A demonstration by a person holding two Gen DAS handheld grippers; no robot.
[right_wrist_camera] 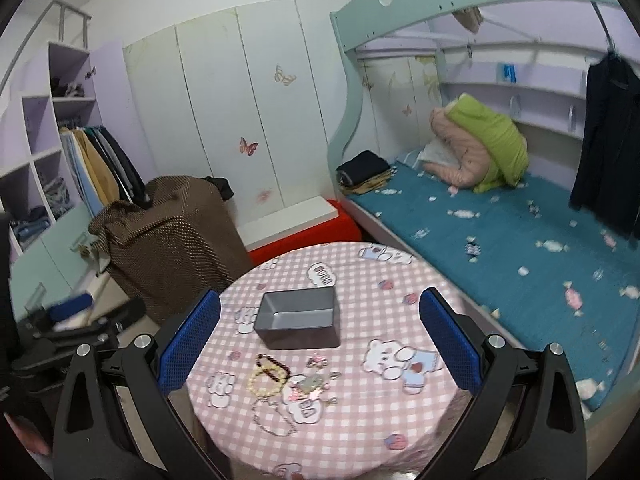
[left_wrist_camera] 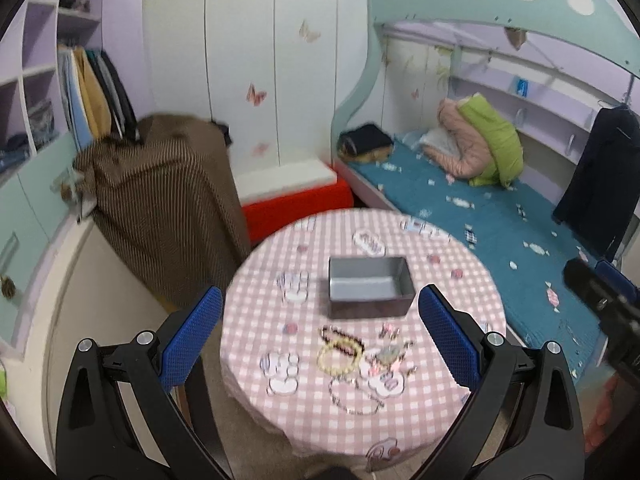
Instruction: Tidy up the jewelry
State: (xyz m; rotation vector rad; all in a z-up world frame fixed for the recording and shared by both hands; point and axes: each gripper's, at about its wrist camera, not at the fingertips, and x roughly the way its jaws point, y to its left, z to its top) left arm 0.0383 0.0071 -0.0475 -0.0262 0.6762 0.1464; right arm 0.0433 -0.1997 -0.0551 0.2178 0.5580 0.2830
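An empty grey box [left_wrist_camera: 370, 286] [right_wrist_camera: 300, 318] stands in the middle of a round table with a pink checked cloth [left_wrist_camera: 460, 312] [right_wrist_camera: 372, 432]. In front of the box lie a dark bead bracelet [left_wrist_camera: 338, 334] [right_wrist_camera: 273, 365], a yellow bead bracelet [left_wrist_camera: 338, 358] [right_wrist_camera: 264, 382], a thin chain [left_wrist_camera: 354, 398] [right_wrist_camera: 272, 418] and small hair clips and charms [left_wrist_camera: 388, 354] [right_wrist_camera: 314, 384]. My left gripper [left_wrist_camera: 320, 300] is open and empty, above the table's near side. My right gripper [right_wrist_camera: 320, 300] is open and empty, also held above the table. The right gripper also shows at the left wrist view's right edge [left_wrist_camera: 600, 300].
A bed with a teal blanket [left_wrist_camera: 500, 216] [right_wrist_camera: 500, 240] runs along the right of the table. A brown covered object [left_wrist_camera: 160, 200] [right_wrist_camera: 168, 240] stands to the left. A red and white bench [left_wrist_camera: 296, 196] [right_wrist_camera: 304, 224] is behind the table. Shelves and hanging clothes [right_wrist_camera: 100, 168] are at far left.
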